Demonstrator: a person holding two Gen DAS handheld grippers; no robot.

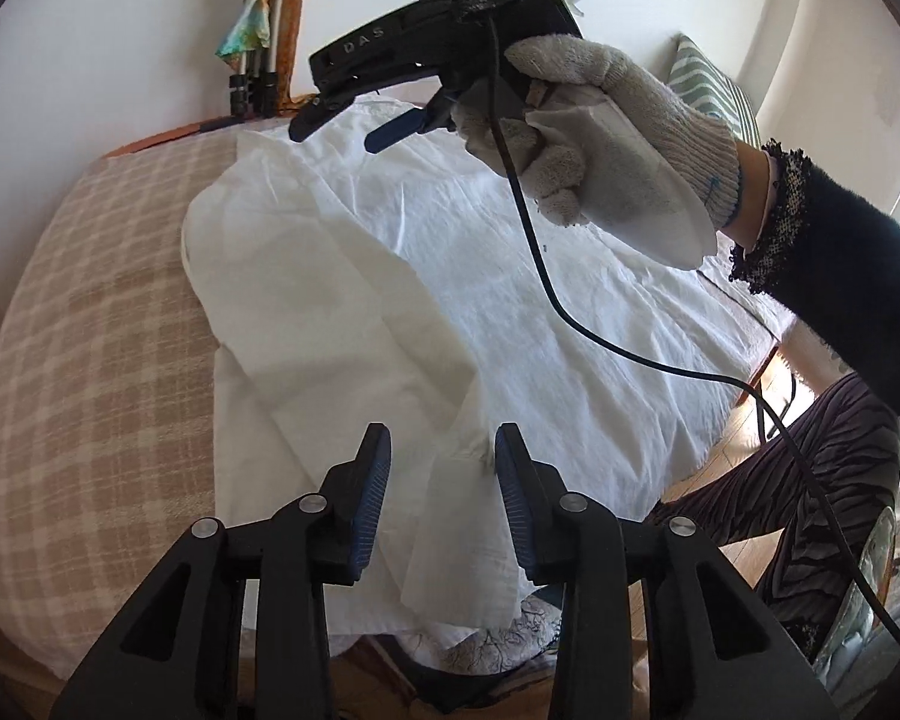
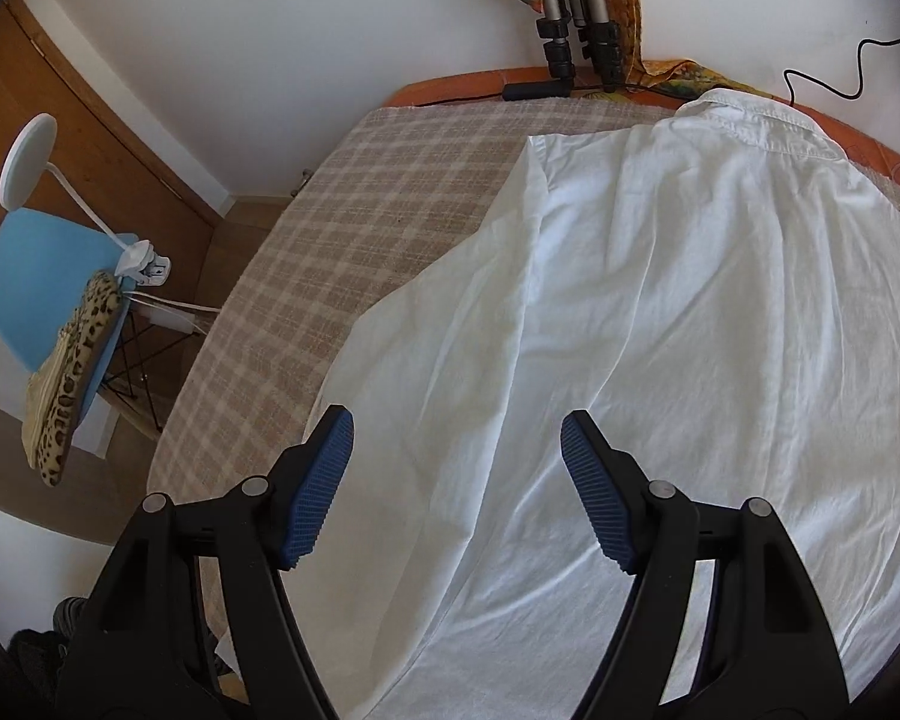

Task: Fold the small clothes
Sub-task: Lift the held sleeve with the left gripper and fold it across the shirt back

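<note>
The blue ribbed pads of the left gripper (image 1: pixel 441 483) stand partly apart, and a loose flap of cloth lies between them. The pads do not seem to squeeze it. The right gripper (image 2: pixel 457 489) has its pads wide apart, with nothing in them, just above the cloth.

The cloth is a big white crinkly shirt (image 2: pixel 660 312). It lies flat on a round table with a tan and cream checked cover (image 2: pixel 354 228), and its collar (image 2: pixel 750 120) points at the far wall. One side, with its sleeve (image 1: pixel 306 276), is already laid over the middle.

So I think the fold is only partly done. Next, the right gripper likely needs to go down, pinch an edge, and bring it across.

A thin black cable (image 1: pixel 546 276) hangs over the shirt and could drag on it. A gloved hand (image 1: pixel 594 138) holds the right gripper. A blue chair (image 2: pixel 42 282) stands well away, and tripod legs (image 2: pixel 576 30) lean by the wall.
</note>
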